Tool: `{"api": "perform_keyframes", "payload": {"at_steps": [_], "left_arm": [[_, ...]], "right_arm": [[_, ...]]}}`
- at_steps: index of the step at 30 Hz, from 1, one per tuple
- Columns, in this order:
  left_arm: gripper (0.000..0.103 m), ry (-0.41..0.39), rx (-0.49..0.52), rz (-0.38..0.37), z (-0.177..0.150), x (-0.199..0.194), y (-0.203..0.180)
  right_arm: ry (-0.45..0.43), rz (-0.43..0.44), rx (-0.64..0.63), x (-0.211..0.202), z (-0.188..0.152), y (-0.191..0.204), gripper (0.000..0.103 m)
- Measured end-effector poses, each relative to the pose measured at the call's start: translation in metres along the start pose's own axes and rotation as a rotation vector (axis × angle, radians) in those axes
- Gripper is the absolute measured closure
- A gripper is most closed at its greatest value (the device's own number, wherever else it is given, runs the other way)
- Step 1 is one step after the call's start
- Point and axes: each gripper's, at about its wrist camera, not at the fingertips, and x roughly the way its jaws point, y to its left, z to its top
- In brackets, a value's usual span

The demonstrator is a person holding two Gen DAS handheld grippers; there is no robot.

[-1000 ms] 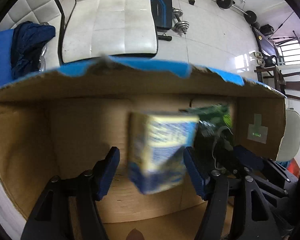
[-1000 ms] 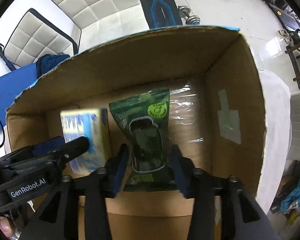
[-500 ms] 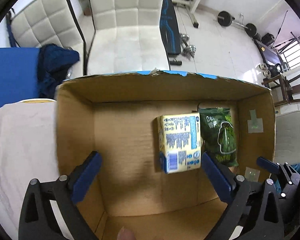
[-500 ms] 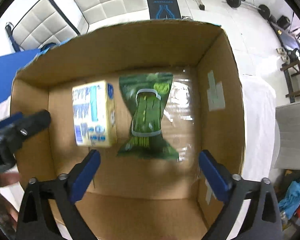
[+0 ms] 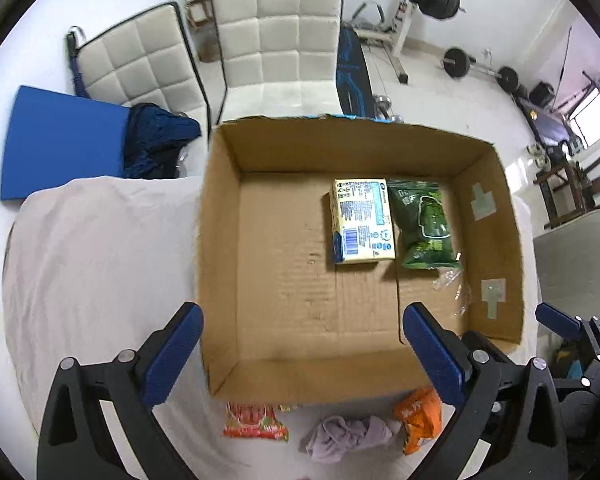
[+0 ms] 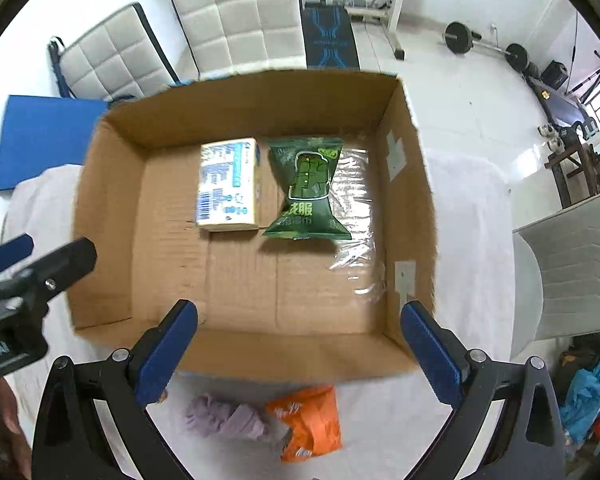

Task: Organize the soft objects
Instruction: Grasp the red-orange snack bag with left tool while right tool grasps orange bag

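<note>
Both packs are down and both grippers are out of the box! A second ago the left gripper (image 5: 300,356) was deep inside with the yellow-and-blue pack (image 5: 362,221) between its jaws, and the right gripper (image 6: 298,354) was around the green pouch (image 6: 306,192); now each is pulled back above the near wall of the cardboard box (image 5: 220,240), jaws spread wide, holding nothing. So two items are delivered, and by my read the next pick comes from outside. The yellow-and-blue pack lies flat on the box floor toward the far wall, label up, and the green pouch lies just beside it on its right, crinkled and puffy, with a clear plastic wrapper (image 6: 356,216) under and beyond it. Still waiting on the white-draped surface (image 5: 92,264), just in front of the box: a red snack pack (image 5: 256,426), a crumpled lilac cloth (image 6: 230,420) and an orange pouch (image 6: 312,420).
</note>
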Motion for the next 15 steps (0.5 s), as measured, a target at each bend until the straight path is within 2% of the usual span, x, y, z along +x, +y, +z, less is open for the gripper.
{"api": "perform_keyframes", "payload": {"at_steps": [7,12,15], "left_arm": [[0.001,-0.092,-0.012,0.004,-0.034,-0.049,-0.006],[0.001,-0.119,-0.009,0.005,-0.055,-0.074,-0.010],[0.001,-0.123,-0.005,0.008,-0.066,-0.083,-0.013]], "right_arm": [[-0.078,0.022,-0.030,-0.053,-0.035,0.004,0.000],[-0.108,0.034,-0.038,-0.075,-0.057,0.004,0.000],[-0.097,0.072,-0.027,-0.082,-0.069,0.002,0.000]]}}
